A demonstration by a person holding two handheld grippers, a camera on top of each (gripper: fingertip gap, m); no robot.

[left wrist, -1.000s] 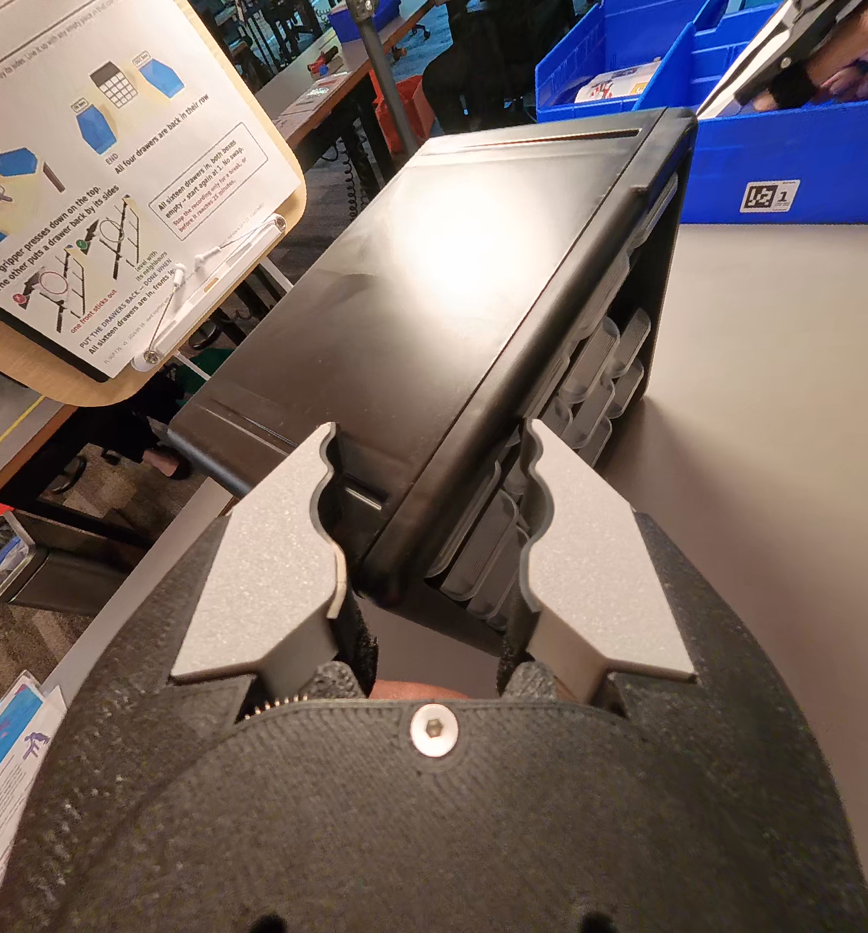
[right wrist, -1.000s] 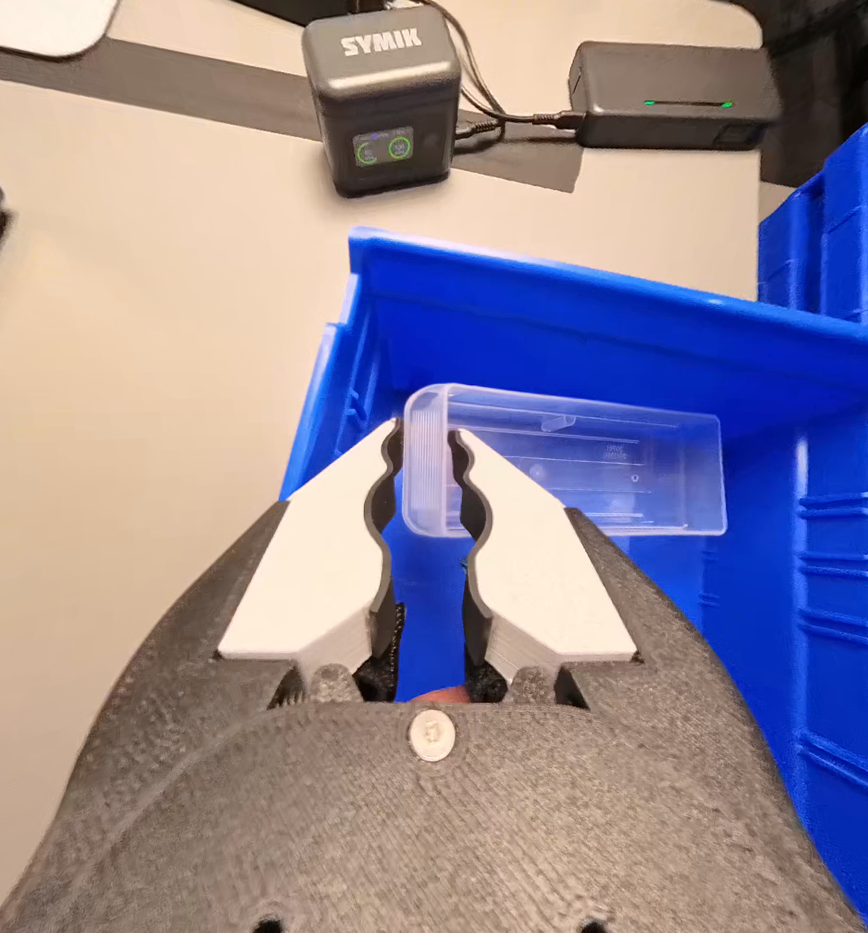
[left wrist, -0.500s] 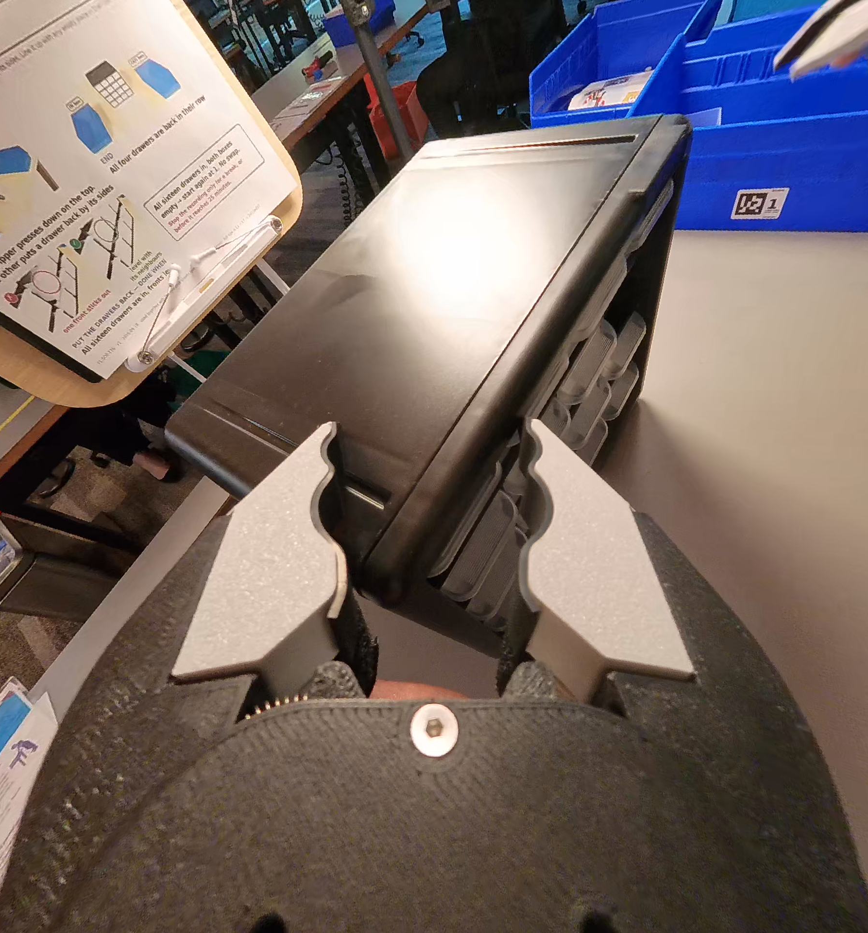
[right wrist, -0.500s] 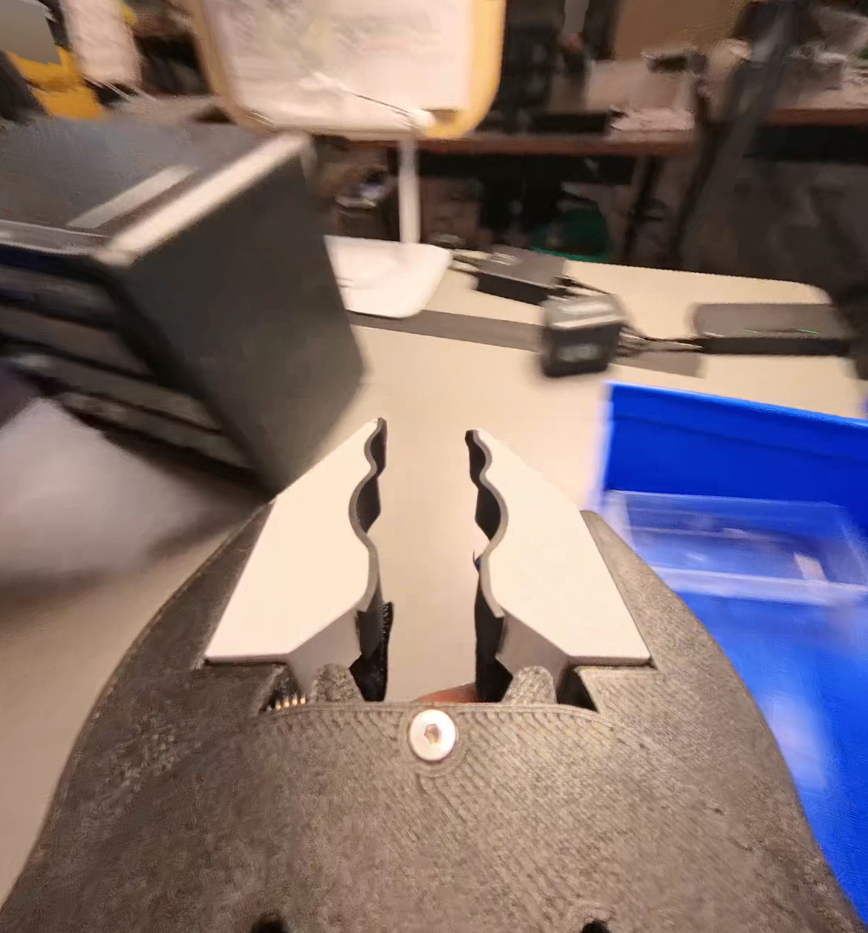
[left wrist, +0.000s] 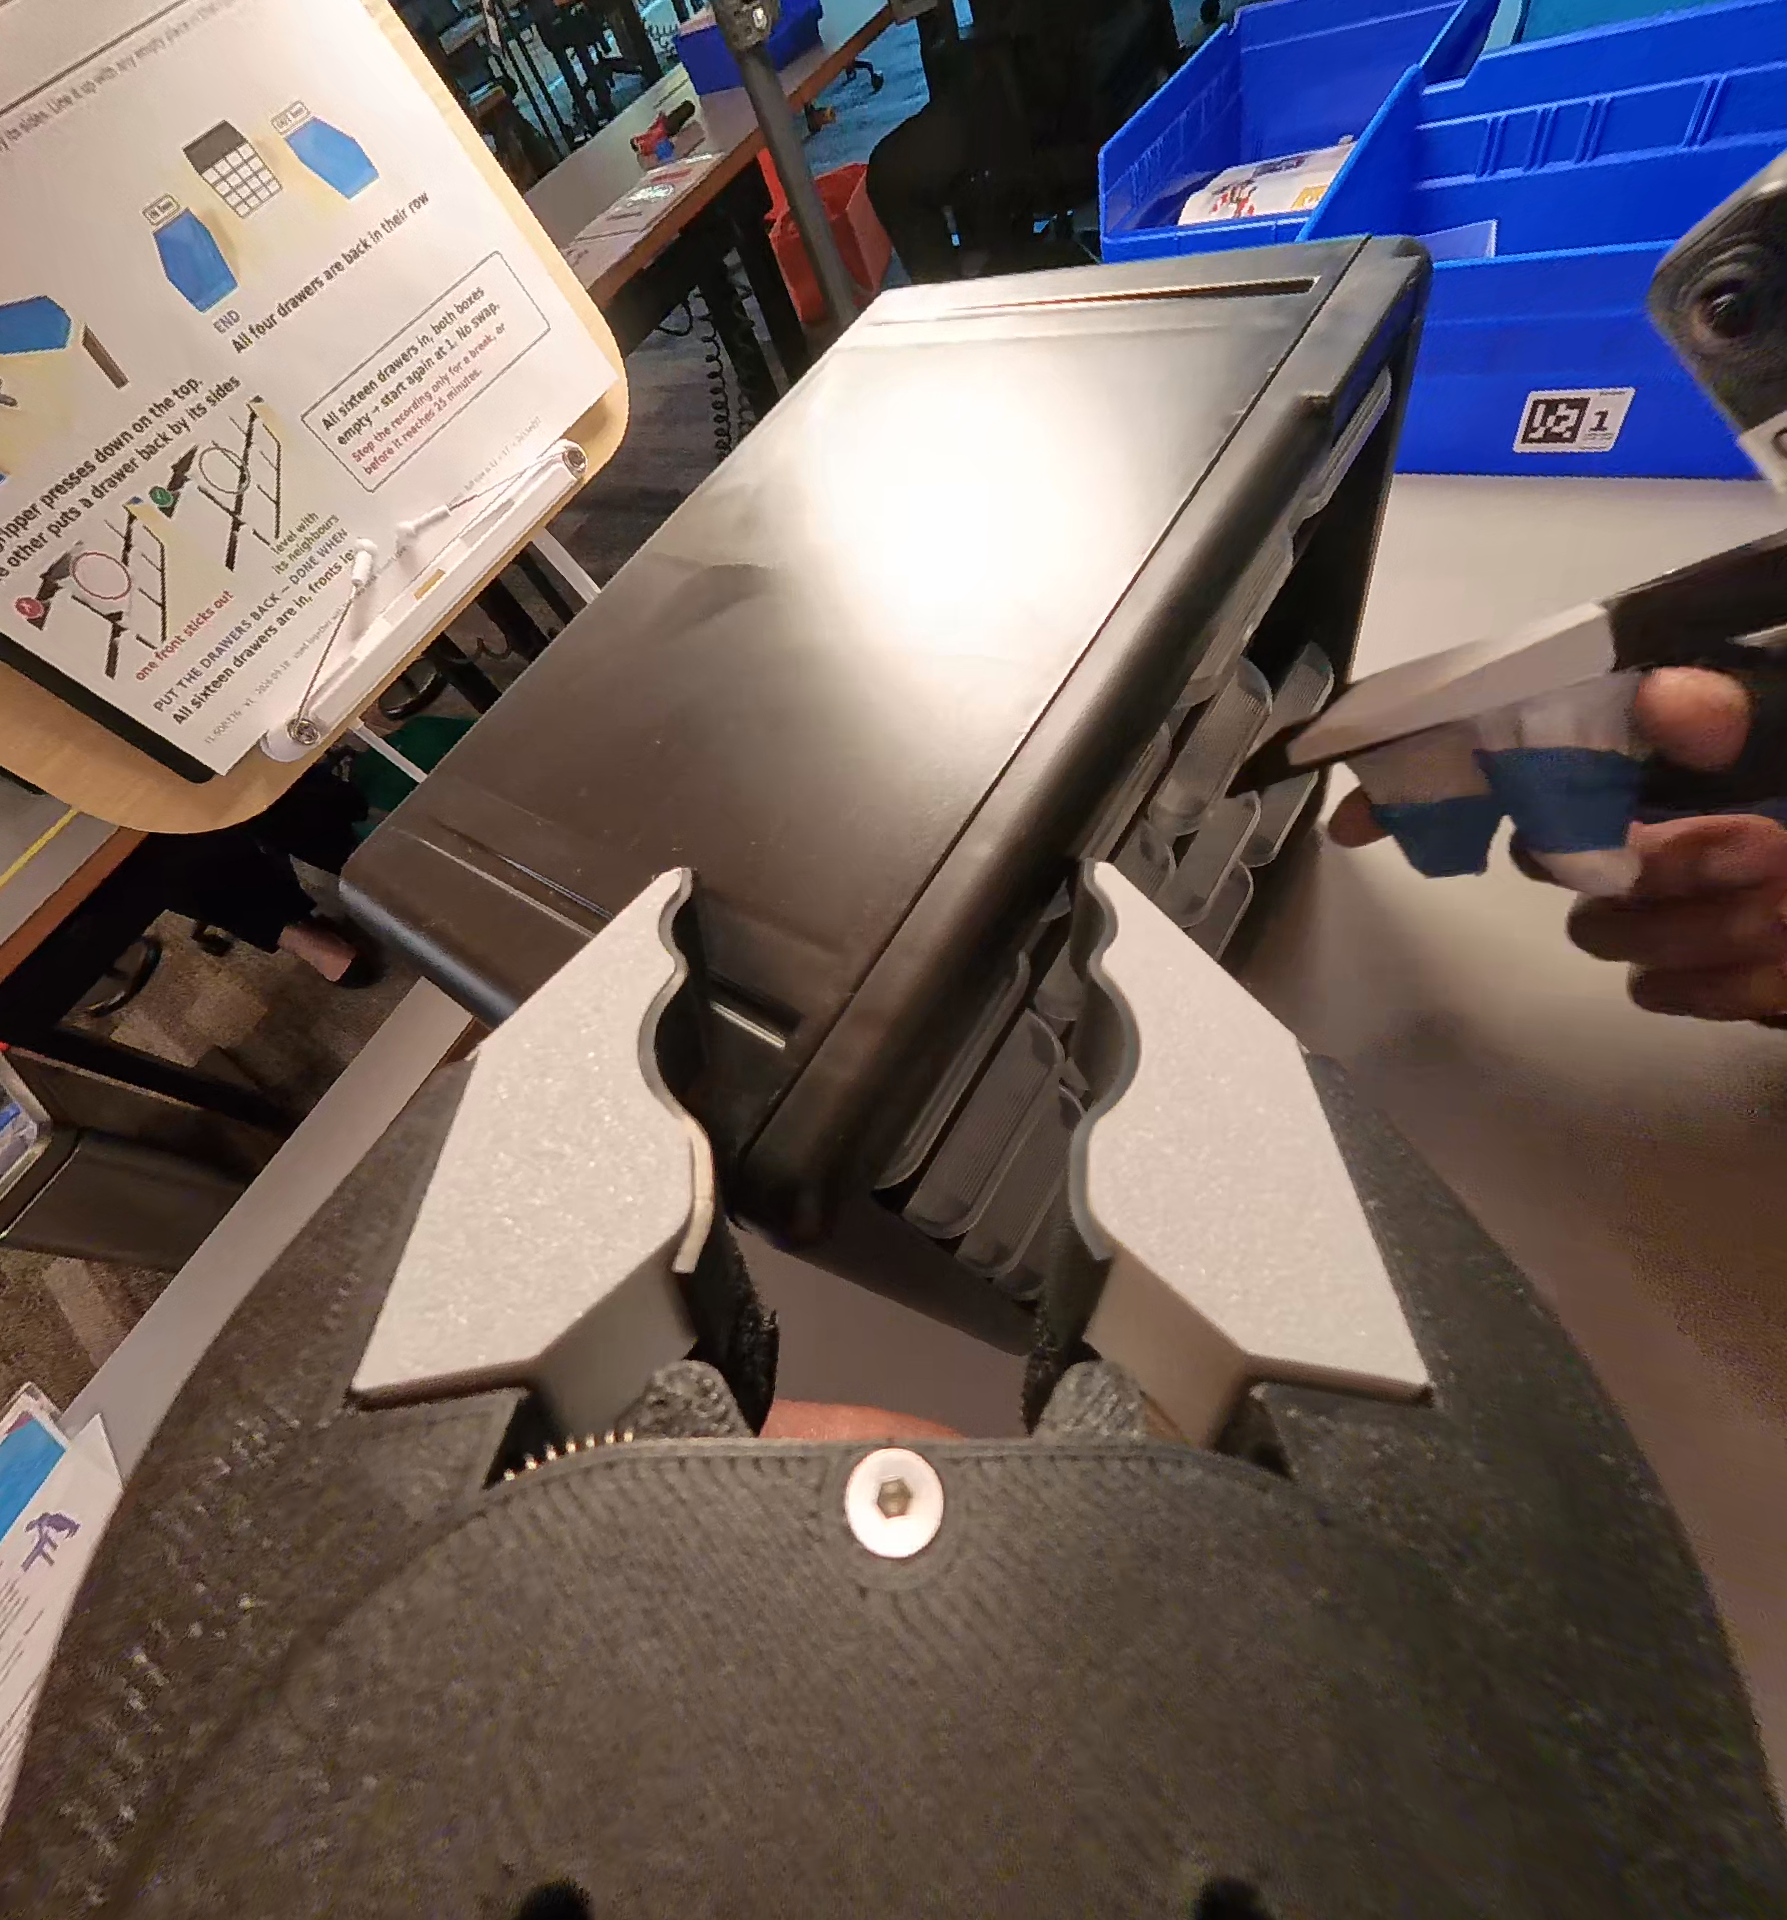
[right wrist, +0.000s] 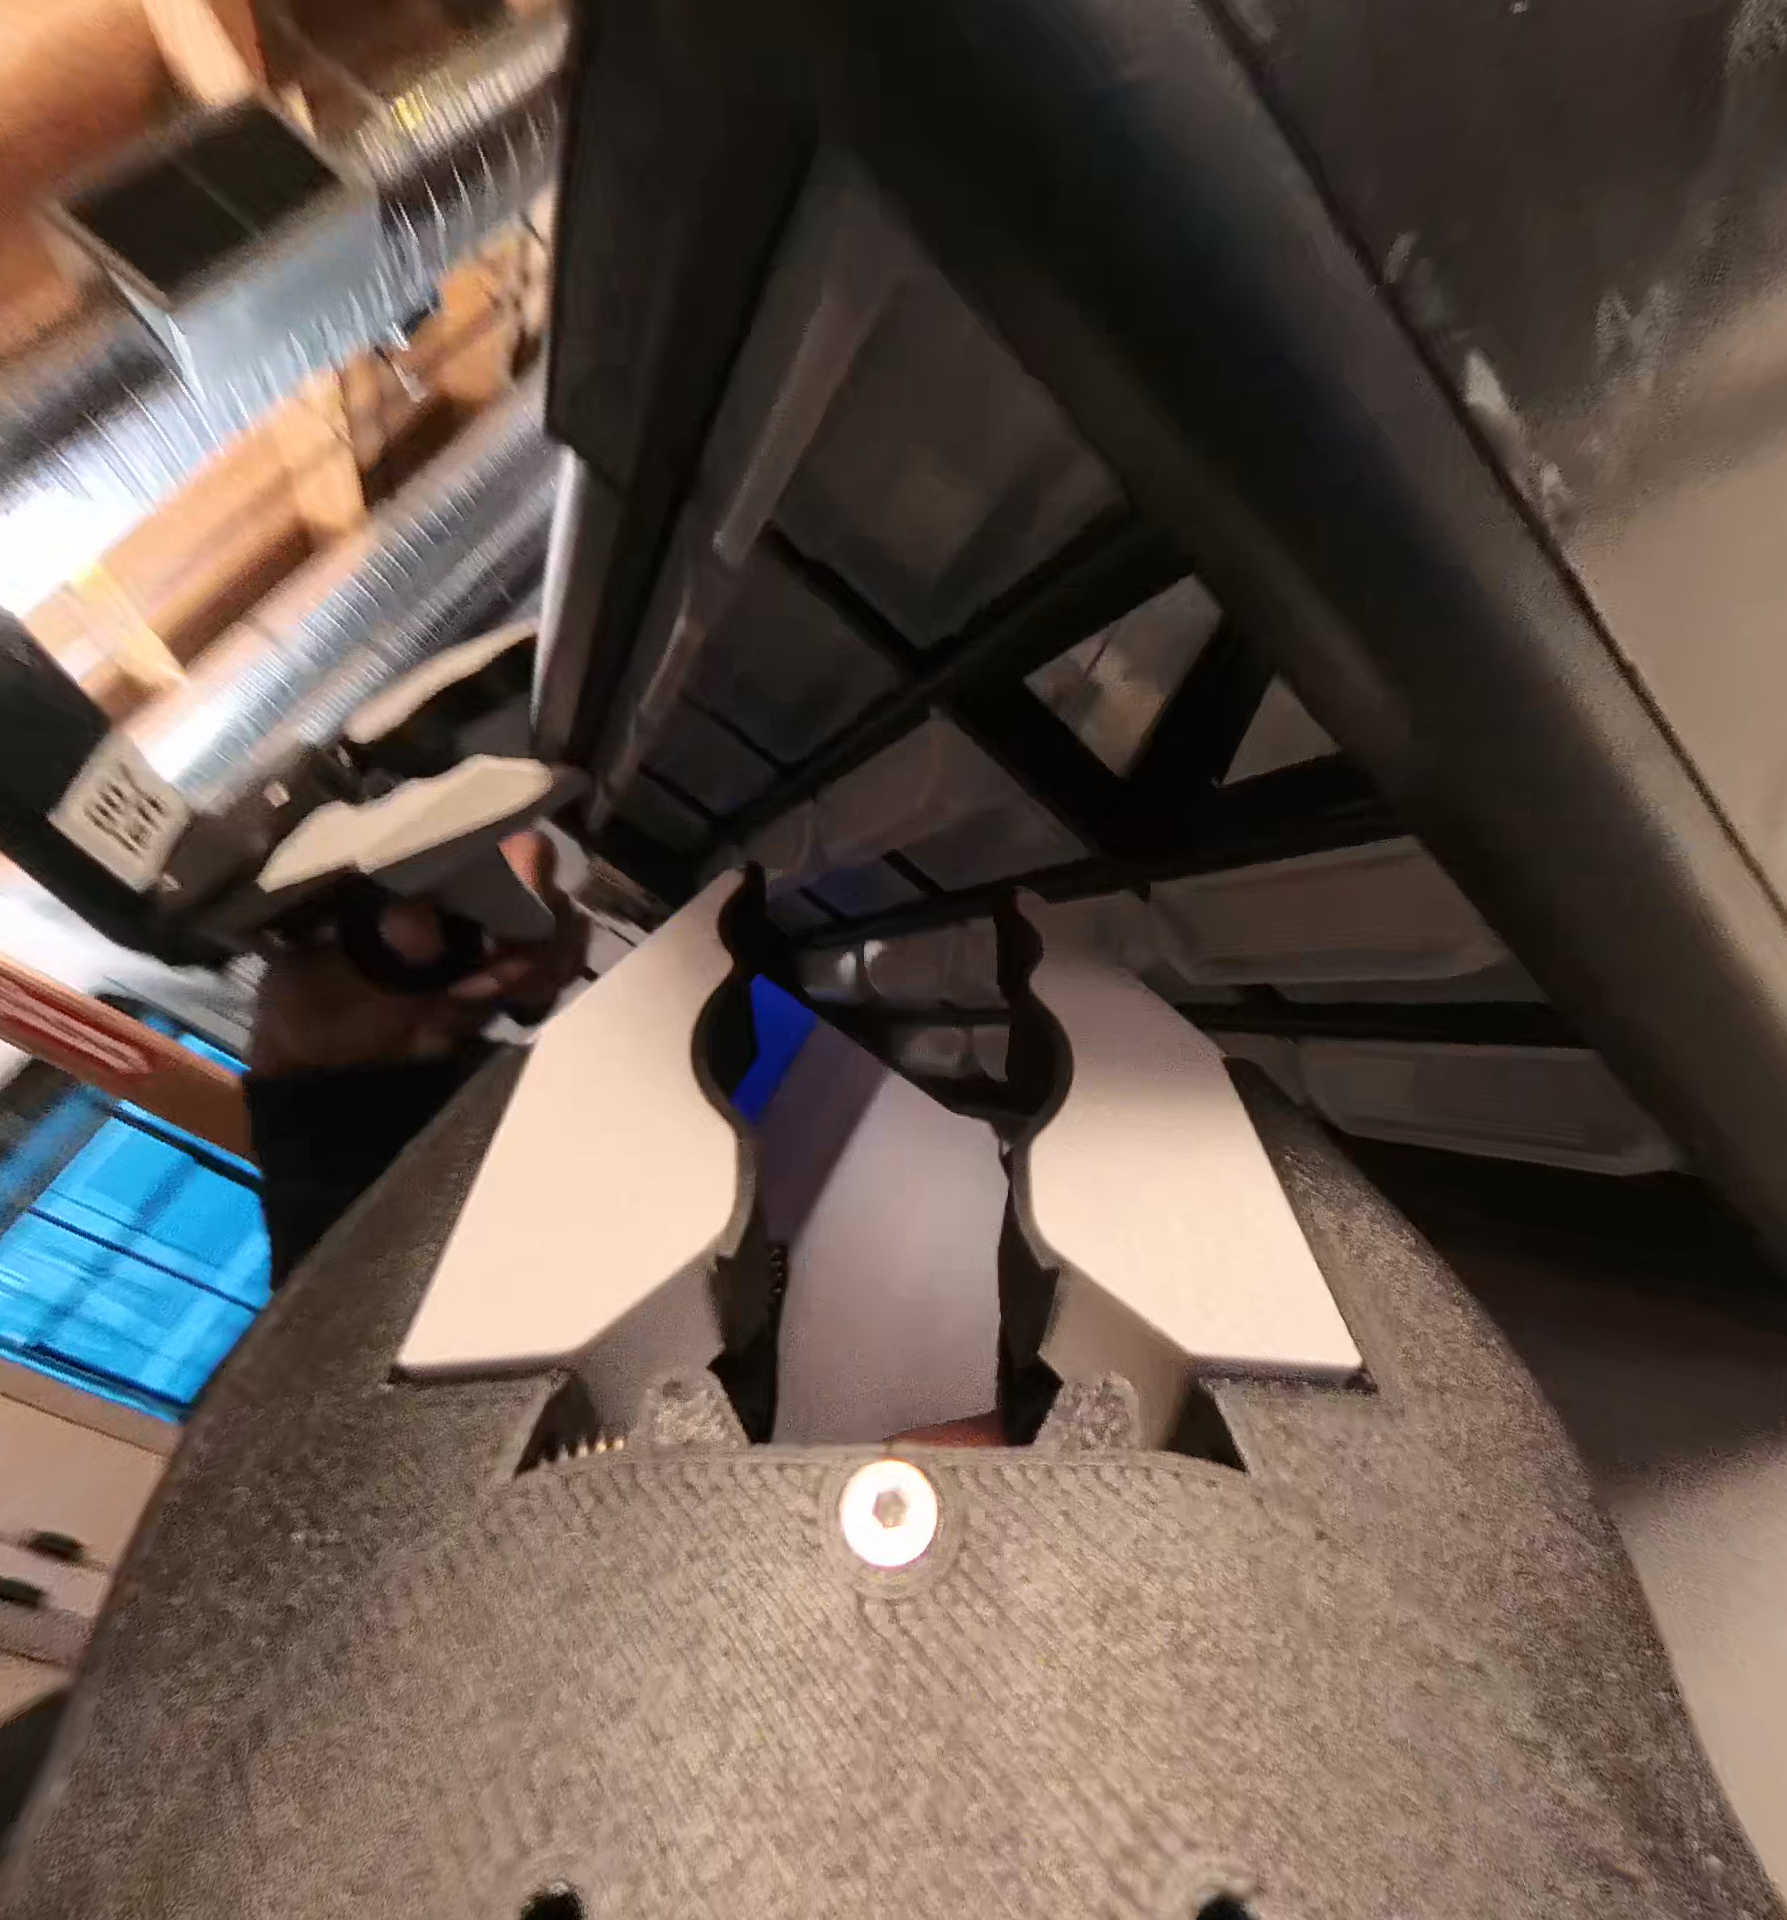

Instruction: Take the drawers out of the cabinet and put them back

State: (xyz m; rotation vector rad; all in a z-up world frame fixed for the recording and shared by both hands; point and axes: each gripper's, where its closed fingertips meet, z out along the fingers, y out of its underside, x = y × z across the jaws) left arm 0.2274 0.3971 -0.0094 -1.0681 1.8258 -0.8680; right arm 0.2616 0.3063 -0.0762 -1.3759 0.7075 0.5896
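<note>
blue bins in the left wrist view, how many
2 for certain: a front bin bearing a square marker, right behind the cabinet, and another bin farther back to its left. More may be hidden past the right edge.

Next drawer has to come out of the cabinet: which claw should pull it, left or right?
Right, probably. The right claw is open, empty, and its tips are already at the drawers on the cabinet's front. The left claw straddles the cabinet's top edge, likely bracing it.

Left view looks down along the cabinet (left wrist: 972,582) top; right view faces its drawer front closely, tilted.
</note>
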